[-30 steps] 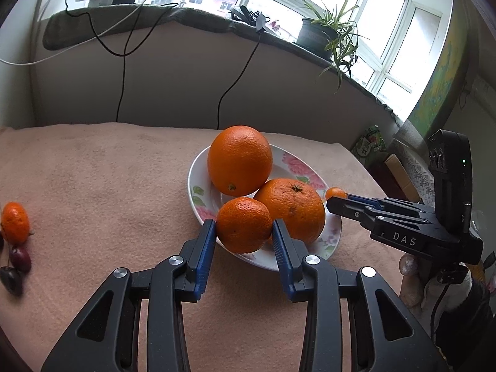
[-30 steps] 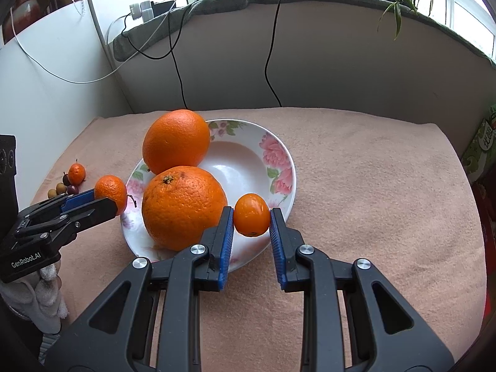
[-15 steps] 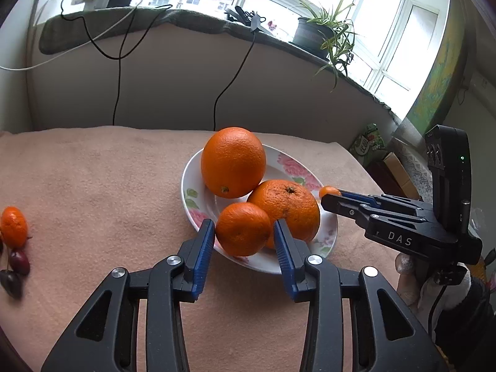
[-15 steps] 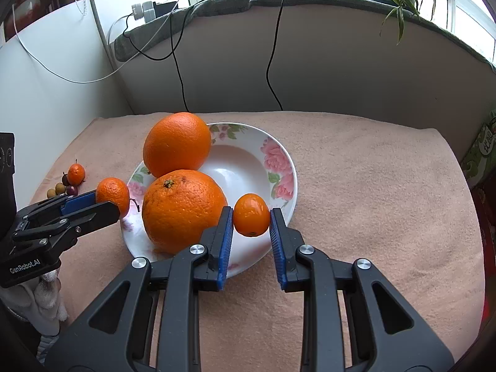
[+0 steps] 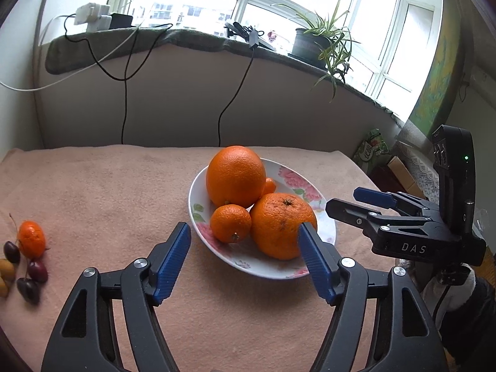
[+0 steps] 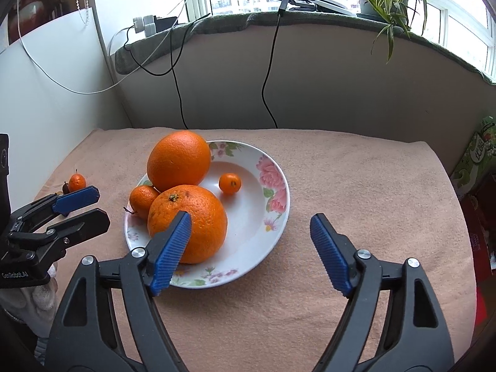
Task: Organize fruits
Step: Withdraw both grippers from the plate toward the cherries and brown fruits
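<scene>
A flowered white plate holds a large smooth orange, a rough orange, a small mandarin and a tiny kumquat. My left gripper is open and empty in front of the plate; it also shows in the right wrist view. My right gripper is open and empty over the plate's near rim, and shows in the left wrist view.
A small mandarin lies at the left of the pink cloth with dark cherries and yellow fruits. Behind is a wall with hanging cables and a sill with a potted plant. Boxes stand off the right edge.
Both grippers have opened and pulled back. The left let the small mandarin go on the plate; the right let the kumquat go in the plate's middle.
</scene>
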Demonstrator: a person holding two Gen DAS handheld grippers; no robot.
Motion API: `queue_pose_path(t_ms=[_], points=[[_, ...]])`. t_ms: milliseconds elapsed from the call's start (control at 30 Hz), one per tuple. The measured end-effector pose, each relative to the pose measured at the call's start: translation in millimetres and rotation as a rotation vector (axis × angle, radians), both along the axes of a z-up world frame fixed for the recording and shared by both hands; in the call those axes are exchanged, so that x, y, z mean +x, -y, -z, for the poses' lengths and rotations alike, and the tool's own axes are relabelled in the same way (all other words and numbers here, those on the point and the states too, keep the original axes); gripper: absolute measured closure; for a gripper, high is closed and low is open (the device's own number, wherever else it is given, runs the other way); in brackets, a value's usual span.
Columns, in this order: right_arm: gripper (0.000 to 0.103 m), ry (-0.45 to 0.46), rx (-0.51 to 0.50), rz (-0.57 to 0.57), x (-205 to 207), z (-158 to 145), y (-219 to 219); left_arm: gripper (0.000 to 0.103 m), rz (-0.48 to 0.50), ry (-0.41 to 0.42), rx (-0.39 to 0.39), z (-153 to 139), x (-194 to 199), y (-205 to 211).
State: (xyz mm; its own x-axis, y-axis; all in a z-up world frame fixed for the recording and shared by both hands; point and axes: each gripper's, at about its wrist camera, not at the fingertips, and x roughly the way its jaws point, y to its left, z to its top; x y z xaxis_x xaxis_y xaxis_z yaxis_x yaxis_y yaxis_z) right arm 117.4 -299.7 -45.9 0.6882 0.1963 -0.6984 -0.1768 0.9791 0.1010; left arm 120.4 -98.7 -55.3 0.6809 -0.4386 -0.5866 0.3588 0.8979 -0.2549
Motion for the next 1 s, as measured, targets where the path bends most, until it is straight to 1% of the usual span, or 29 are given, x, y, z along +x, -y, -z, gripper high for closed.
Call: queue_pose_path(t_ms=[67,100,200,667,1000], points=[[0.016,0.008,0.000,0.008,-1,-3,0,0.022,-0.029,0.015,0.037,-3,-3,1],[0.013,0.011,0.003,0.009,-1,-4,0,0.021,-0.041,0.028,0.052,-4,-4,1],[0.011,0.022,0.008,0.018,-3,-8,0,0.021,-0.060,0.050,0.081,-8,-8,-1],[0.011,0.059,0.038,-0.006,-16,-25,-17,0.021,-0.091,0.098,0.077,-22,-26,-18],[0.011,0.101,0.043,-0.072,-21,-37,-53,0.021,-0.156,0.115,0.053,-29,-39,-58]])
